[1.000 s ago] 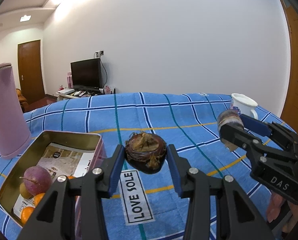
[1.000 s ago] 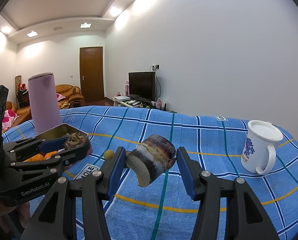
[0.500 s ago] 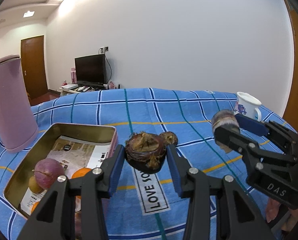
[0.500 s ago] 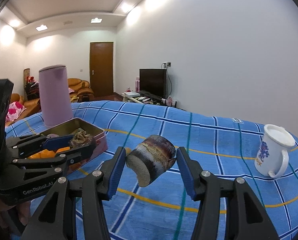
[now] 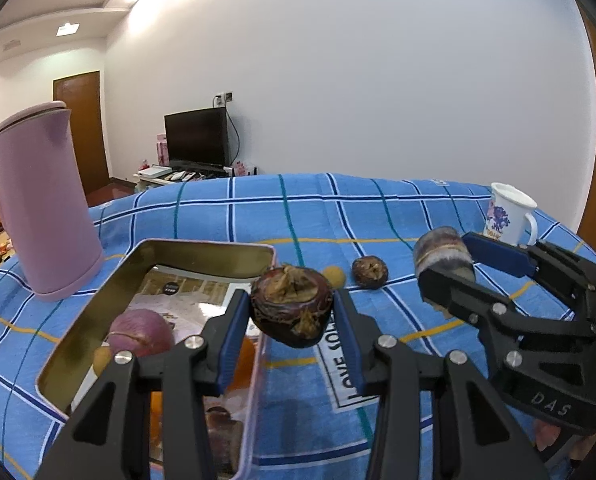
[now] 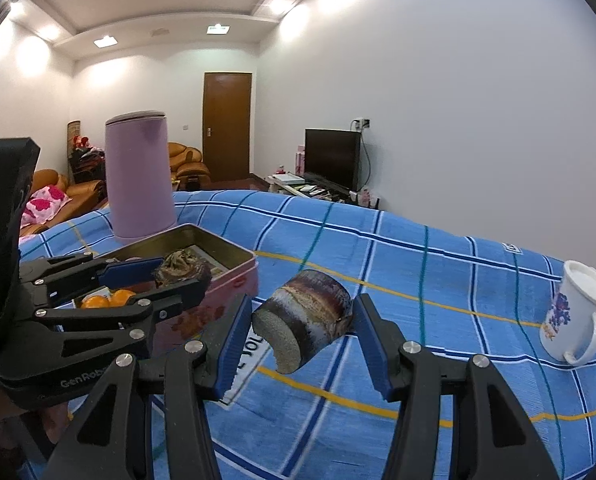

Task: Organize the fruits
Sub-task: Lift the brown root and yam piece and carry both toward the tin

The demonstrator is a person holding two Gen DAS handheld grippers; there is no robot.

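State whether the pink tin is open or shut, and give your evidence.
Open: the tin has no lid on it, and its gold inside and fruit show.

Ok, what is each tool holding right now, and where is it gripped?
The left tool clamps a dark wrinkled fruit by its two sides. The right tool clamps a cut, brown-streaked chunk across its rounded sides.

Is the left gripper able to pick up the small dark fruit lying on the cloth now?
Probably not yet. The left gripper is already shut on a dark fruit, so its jaws are full. The small dark fruit lies unblocked on the cloth.
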